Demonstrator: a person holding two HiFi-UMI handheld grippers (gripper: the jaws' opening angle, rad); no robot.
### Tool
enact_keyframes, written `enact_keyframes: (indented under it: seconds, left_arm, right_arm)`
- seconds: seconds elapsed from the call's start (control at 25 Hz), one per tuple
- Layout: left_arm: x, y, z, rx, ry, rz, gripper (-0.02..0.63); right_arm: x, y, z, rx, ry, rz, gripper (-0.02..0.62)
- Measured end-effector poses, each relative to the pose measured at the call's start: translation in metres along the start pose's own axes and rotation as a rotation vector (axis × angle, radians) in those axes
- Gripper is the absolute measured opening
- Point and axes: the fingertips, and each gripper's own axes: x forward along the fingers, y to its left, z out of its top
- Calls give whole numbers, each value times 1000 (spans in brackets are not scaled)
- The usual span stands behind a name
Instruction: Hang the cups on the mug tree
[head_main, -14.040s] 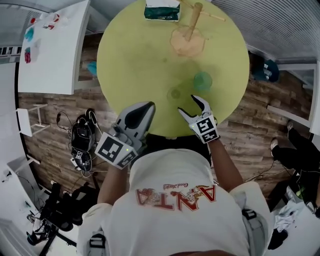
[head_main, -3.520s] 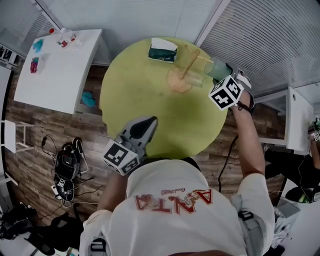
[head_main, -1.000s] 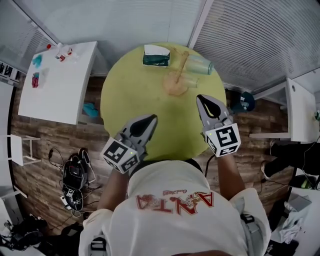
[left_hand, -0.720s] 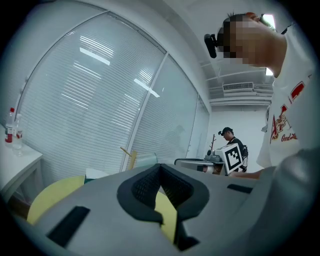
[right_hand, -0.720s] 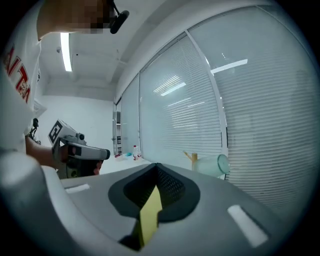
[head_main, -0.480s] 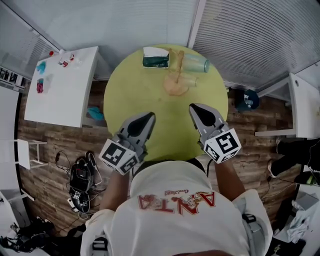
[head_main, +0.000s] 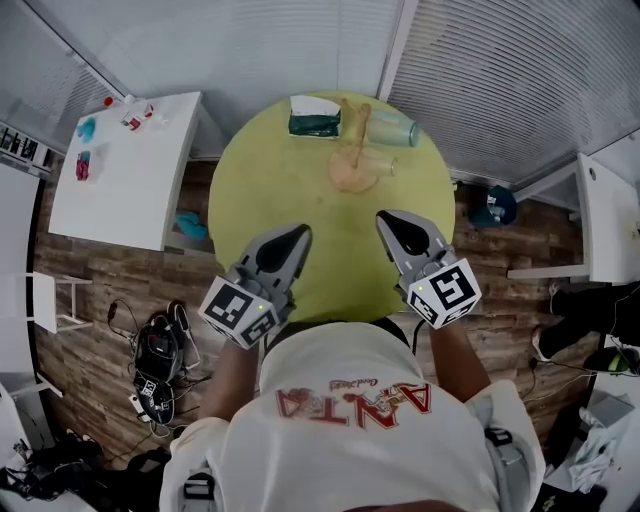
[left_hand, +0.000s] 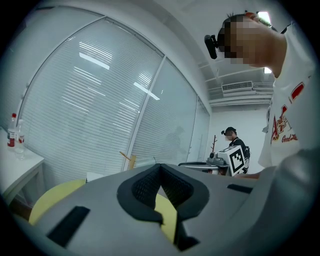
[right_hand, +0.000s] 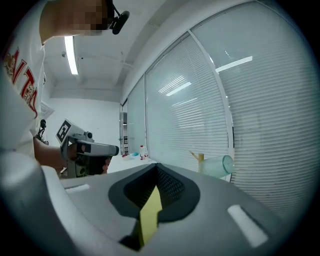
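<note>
Back from the mug tree, where it reached seconds ago, my right hand-held gripper hovers closed and empty at the worktop's 5 o'clock edge. The left hand-held gripper, jaws together too, sits at 7 o'clock. Both cups hang on the tree at 12 o'clock: the teal cup at its 2 o'clock, the clear cup at 3. The teal one lies nearly sideways, and I reckon bumping the worktop could slide it off.
</note>
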Motion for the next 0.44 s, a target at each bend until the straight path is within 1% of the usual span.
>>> enact_keyframes:
  seconds: [0.28,0.44]
  left_arm:
    - [-1,-4,1,4,-1,-4,-5]
    - [-2,-7,0,13,-5,-10,-5]
  right_arm:
    - [0,-1,-6,-14,42,-14,2]
    - [-2,0,-4,-26,42,1,2]
